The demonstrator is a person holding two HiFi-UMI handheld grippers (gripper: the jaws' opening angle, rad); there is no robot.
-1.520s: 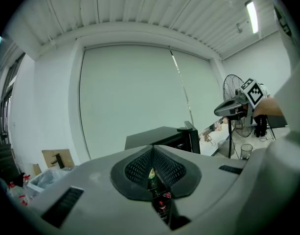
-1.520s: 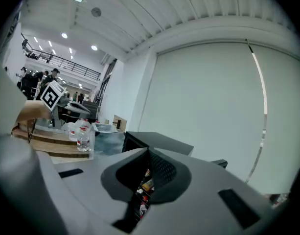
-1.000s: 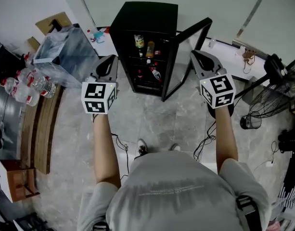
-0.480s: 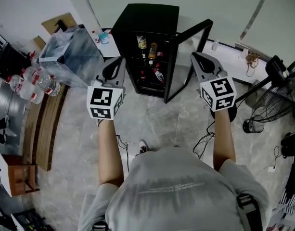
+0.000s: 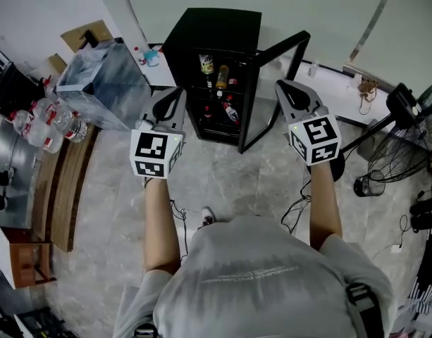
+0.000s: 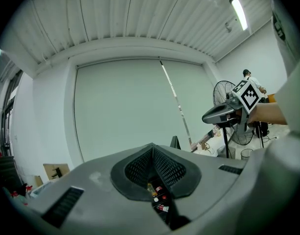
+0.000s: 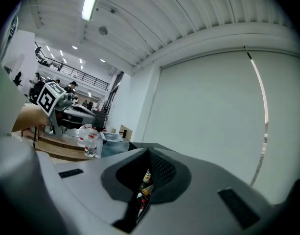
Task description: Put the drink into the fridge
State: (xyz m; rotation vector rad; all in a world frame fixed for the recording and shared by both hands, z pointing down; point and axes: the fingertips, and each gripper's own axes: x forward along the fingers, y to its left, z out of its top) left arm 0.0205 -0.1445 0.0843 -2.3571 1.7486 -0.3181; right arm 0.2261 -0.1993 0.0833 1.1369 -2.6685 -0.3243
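From the head view, the black fridge stands by the wall with its door swung open to its right. Drinks line its shelves, a can and an orange bottle up top and more bottles below. The left gripper hangs in front of the fridge's left edge and the right gripper in front of the open door; both point toward the fridge and touch nothing. Well off to the fridge's left, water bottles stand at the end of a wooden bench. In the left gripper view, the left gripper has its jaws pressed together at the tip, pinching nothing. The fridge's drinks only show through the slit below, well beyond it. The right gripper view tells the same: the right gripper is closed on air, with the shelved drinks visible past it. To my eye the door is dealt with and the fridge is stocked. With both claws empty, either the drink is already inside and only the door is left, or another has yet to be fetched — I cannot tell which.
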